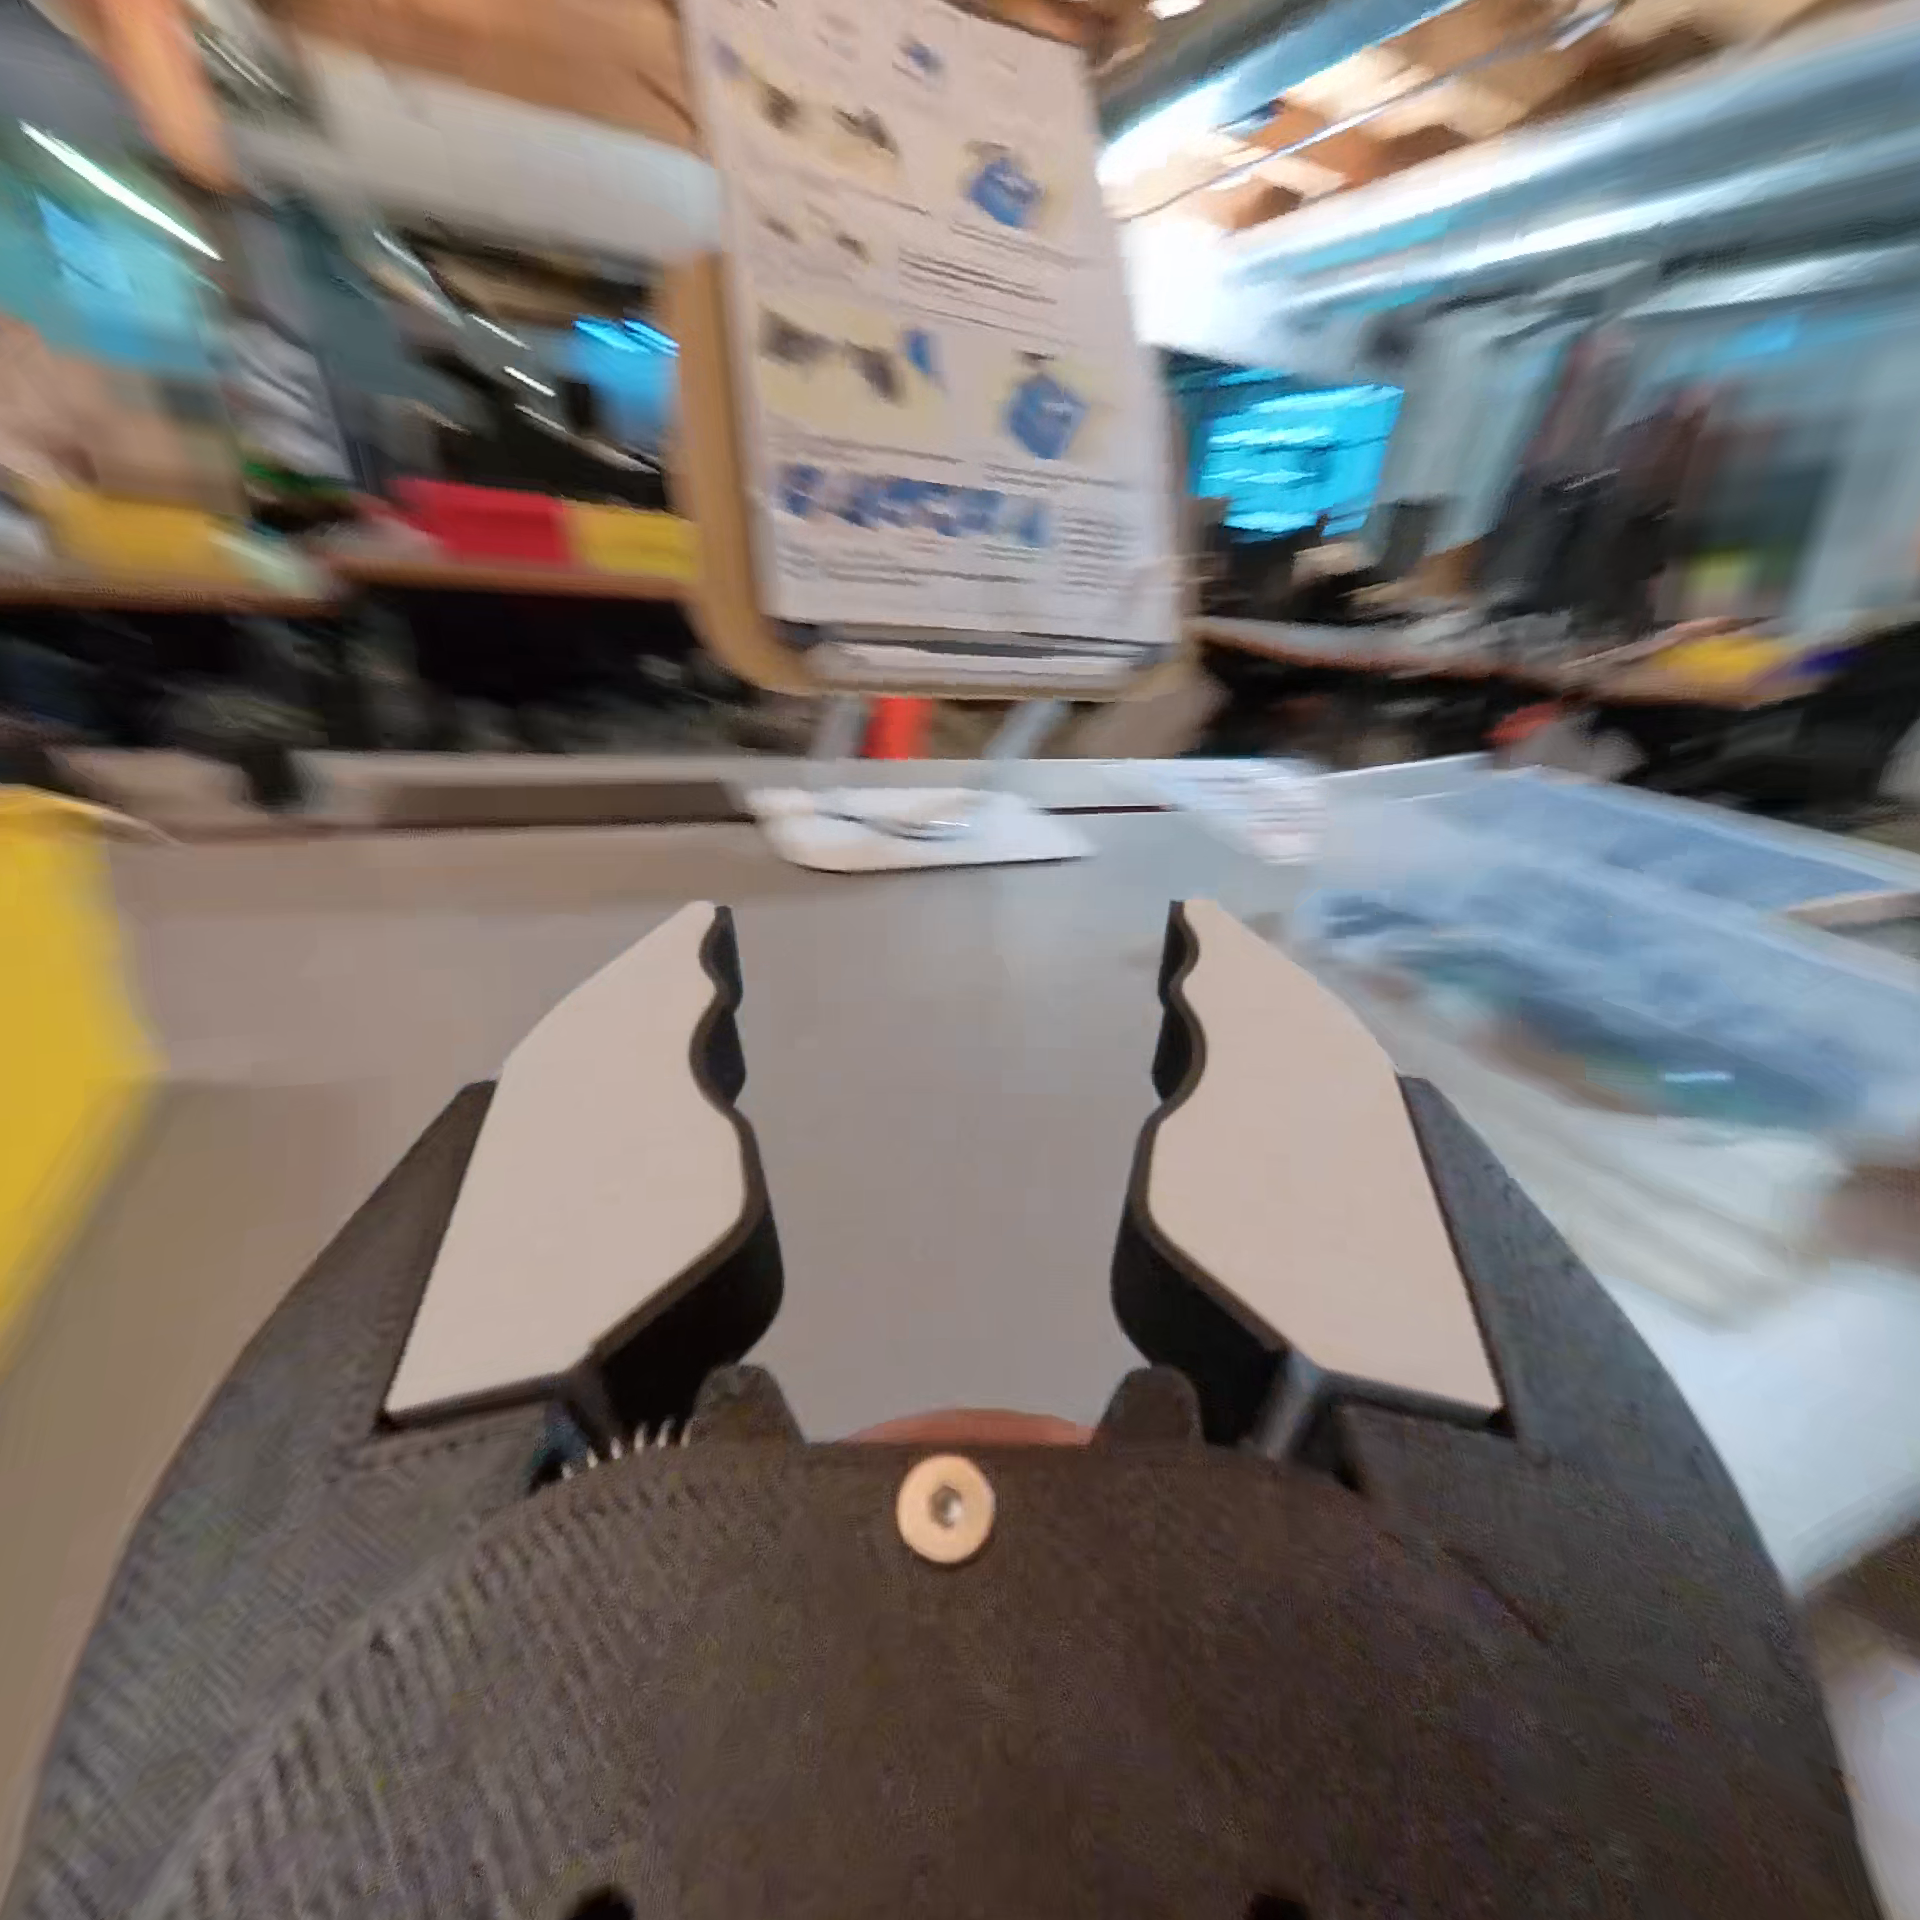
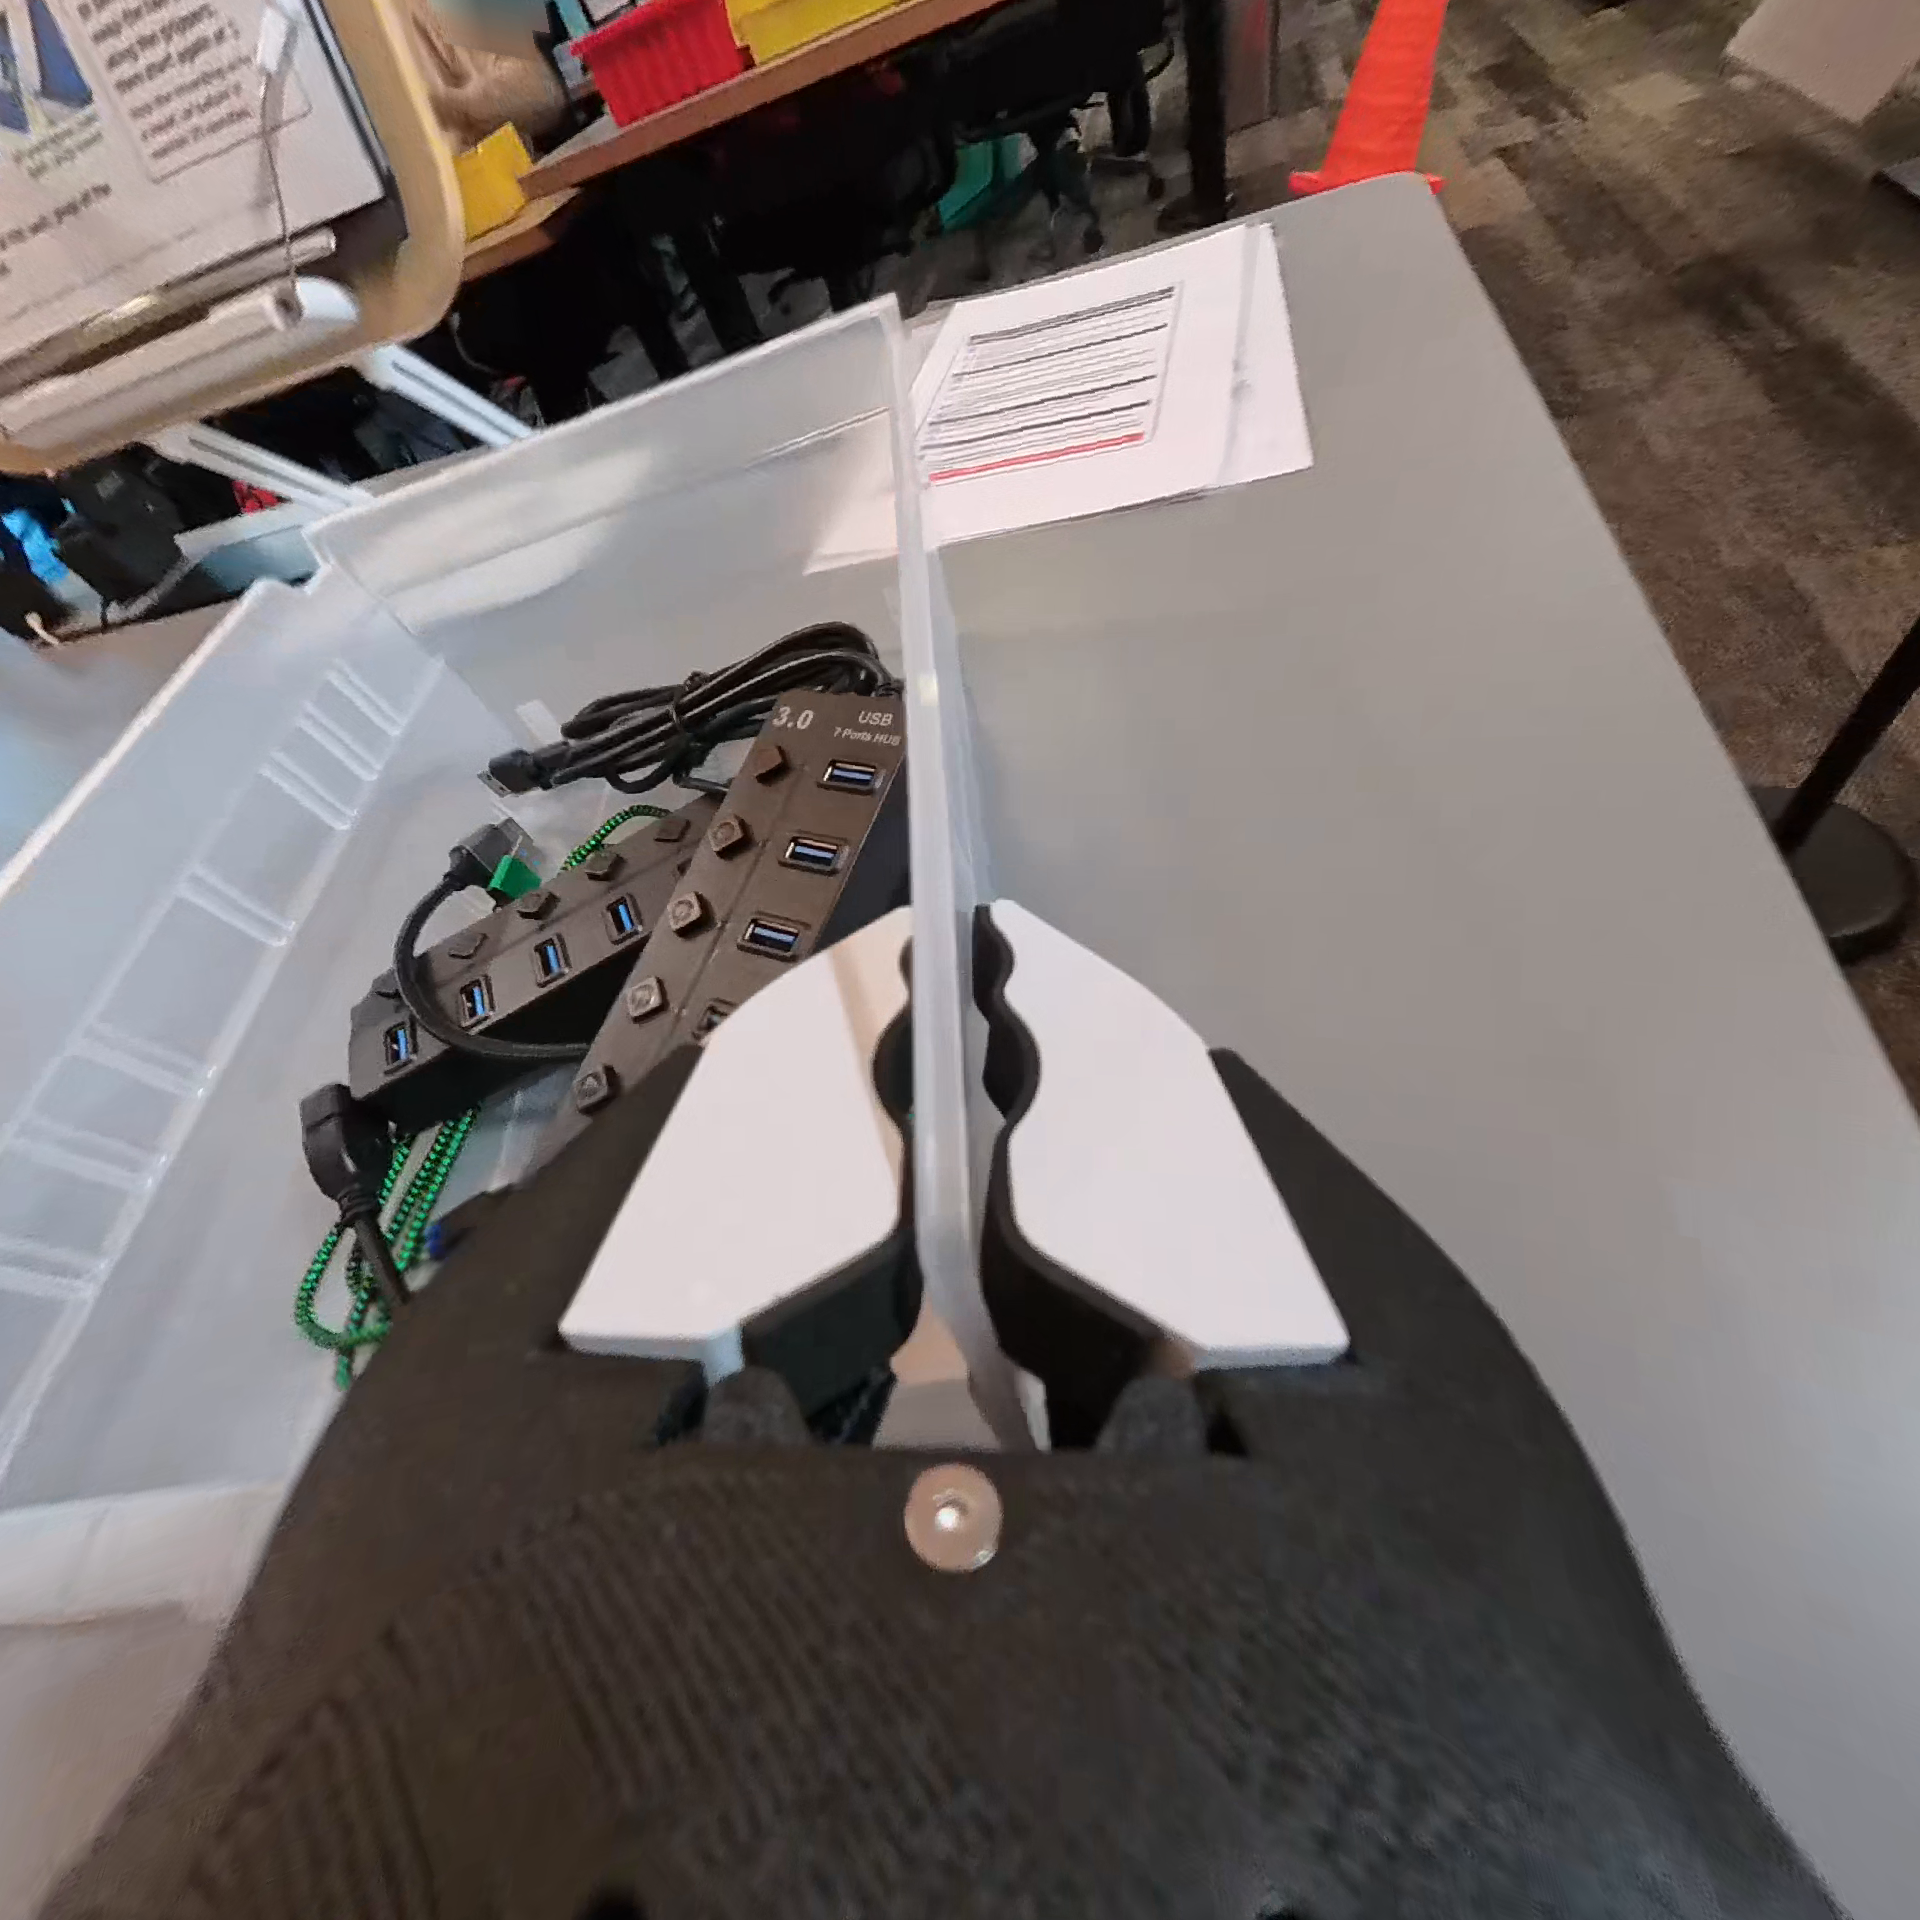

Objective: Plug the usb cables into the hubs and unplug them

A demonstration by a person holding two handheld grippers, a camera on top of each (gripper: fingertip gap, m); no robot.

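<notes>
Hubs, two flat black strips with rows of blue ports and small raised buttons, lie in the clear plastic bin [image 2: 312, 831] on the grey table [image 2: 1351, 831]: the longer hub [image 2: 727, 914] leans against the bin's near wall and overlaps the second hub [image 2: 520, 966] beside it. Black cables [image 2: 707, 717] coil behind them, deeper in the bin, and a green braided cable [image 2: 364, 1247] trails in front. The right gripper [image 2: 951, 940] has its white-faced, wavy black fingers pinched on the bin's thin translucent wall [image 2: 925, 623], which stands between it and the hubs. A printed sheet [image 2: 1091, 395] lies on the table beyond the bin. The left gripper [image 1: 951, 914] hangs over bare table, fingers wide apart and holding nothing; its view is badly blurred, with a white pad-like thing [image 1: 914, 831] ahead.
</notes>
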